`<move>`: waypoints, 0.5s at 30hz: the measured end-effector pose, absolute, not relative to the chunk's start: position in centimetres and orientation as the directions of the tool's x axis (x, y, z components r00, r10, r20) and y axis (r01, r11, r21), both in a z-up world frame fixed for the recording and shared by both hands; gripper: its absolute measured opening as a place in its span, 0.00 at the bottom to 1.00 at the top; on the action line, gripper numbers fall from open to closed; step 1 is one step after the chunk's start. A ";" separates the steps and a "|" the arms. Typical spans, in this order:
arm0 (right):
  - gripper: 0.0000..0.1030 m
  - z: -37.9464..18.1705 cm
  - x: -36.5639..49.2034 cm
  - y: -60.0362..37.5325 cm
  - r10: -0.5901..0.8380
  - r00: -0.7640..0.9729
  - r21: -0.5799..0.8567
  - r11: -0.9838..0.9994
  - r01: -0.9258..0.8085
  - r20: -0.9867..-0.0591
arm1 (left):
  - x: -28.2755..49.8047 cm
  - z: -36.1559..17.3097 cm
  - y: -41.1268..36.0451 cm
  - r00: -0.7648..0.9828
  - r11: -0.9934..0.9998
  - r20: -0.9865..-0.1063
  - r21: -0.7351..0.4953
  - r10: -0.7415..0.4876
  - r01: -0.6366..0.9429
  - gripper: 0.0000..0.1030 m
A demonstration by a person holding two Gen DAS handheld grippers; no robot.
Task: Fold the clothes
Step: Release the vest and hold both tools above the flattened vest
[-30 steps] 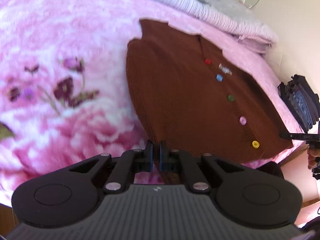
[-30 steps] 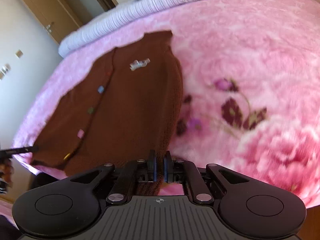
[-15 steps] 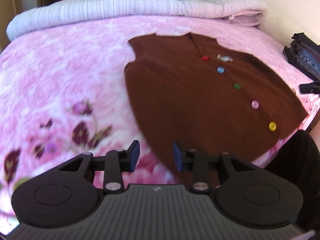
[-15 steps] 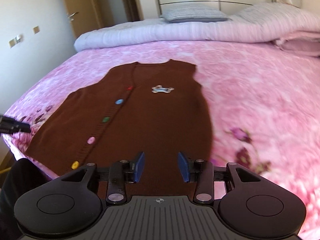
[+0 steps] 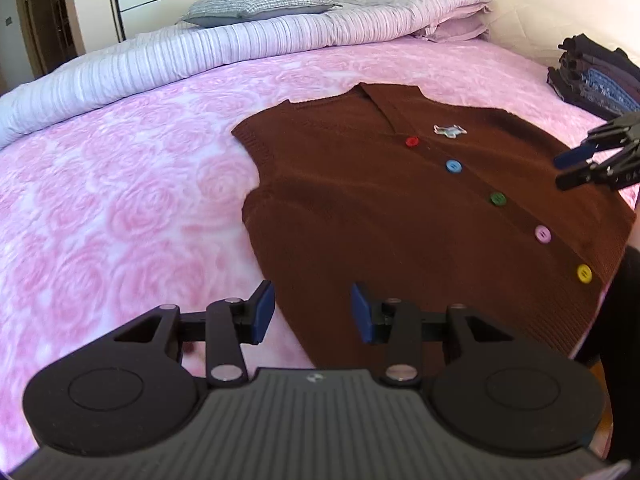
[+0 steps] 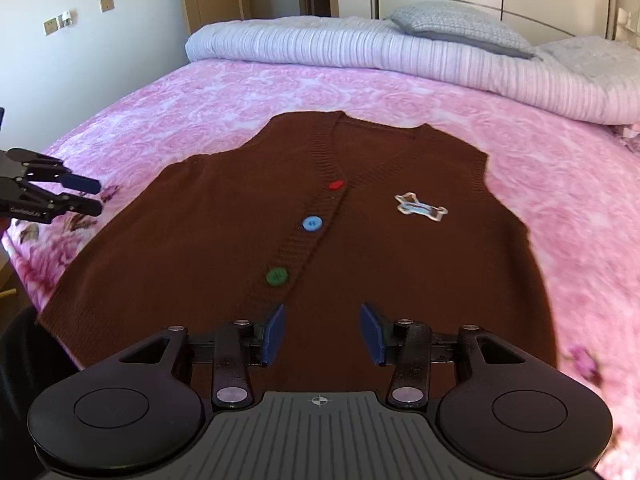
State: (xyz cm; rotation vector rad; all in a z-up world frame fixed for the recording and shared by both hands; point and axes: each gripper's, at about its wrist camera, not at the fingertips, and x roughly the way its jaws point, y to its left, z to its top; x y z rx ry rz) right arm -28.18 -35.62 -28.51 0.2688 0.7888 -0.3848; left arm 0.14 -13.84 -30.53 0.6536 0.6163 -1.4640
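A brown knitted vest [image 5: 380,220] [image 6: 220,220] with a row of coloured buttons and a bone-shaped patch [image 6: 420,209] lies flat, front up, on the pink rose-patterned blanket [image 5: 100,200]. My left gripper [image 5: 312,304] hovers open over the vest's left hem corner, with nothing between its blue pads. My right gripper [image 6: 322,324] hangs above the lower middle of the vest; its jaws are opening and hold nothing. Each gripper also shows in the other's view: the right gripper [image 5: 568,170] off the vest's right side, the left gripper [image 6: 90,196] off its left side.
A rolled striped quilt [image 5: 200,52] and a grey pillow [image 5: 256,4] lie across the far end of the bed. A stack of folded dark clothes [image 5: 596,80] sits at the right edge. A dark sleeve [image 5: 624,300] is by the bed's near edge.
Both grippers were shut on the vest's hem; they have let go, opened, drawn back and rolled level. The vest now lies spread flat.
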 end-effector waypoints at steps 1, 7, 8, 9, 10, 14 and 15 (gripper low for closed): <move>0.45 -28.7 -27.7 -35.8 -0.239 0.633 0.086 0.895 0.439 -0.736 | 0.5 -30.6 -14.4 0.007 -0.006 -0.730 0.016 -0.684 1.000 0.36; 0.45 -28.0 -26.4 -34.6 -0.273 0.588 0.039 0.886 0.462 -0.761 | 1.1 -30.7 -15.9 -0.004 -0.049 -0.747 0.038 -0.665 0.998 0.36; 0.46 -28.0 -26.4 -34.2 -0.291 0.584 0.026 0.881 0.473 -0.758 | 1.1 -31.0 -16.0 0.007 -0.050 -0.746 0.055 -0.666 0.997 0.36; 0.46 -28.0 -26.5 -33.6 -0.310 0.579 0.014 0.874 0.485 -0.754 | 1.0 -31.2 -16.0 0.017 -0.051 -0.746 0.068 -0.665 0.996 0.36; 0.47 -28.1 -26.6 -32.9 -0.328 0.575 0.001 0.868 0.496 -0.749 | 0.9 -31.4 -15.7 0.023 -0.044 -0.752 0.068 -0.659 0.997 0.36; 0.47 -28.0 -27.2 -29.6 -0.352 0.544 -0.003 0.842 0.540 -0.761 | 0.3 -31.6 -14.5 0.032 -0.034 -0.769 0.070 -0.638 0.997 0.36; 0.48 -27.8 -27.3 -29.0 -0.342 0.550 0.012 0.842 0.540 -0.762 | 0.1 -31.5 -14.2 0.032 -0.038 -0.769 0.073 -0.639 0.997 0.36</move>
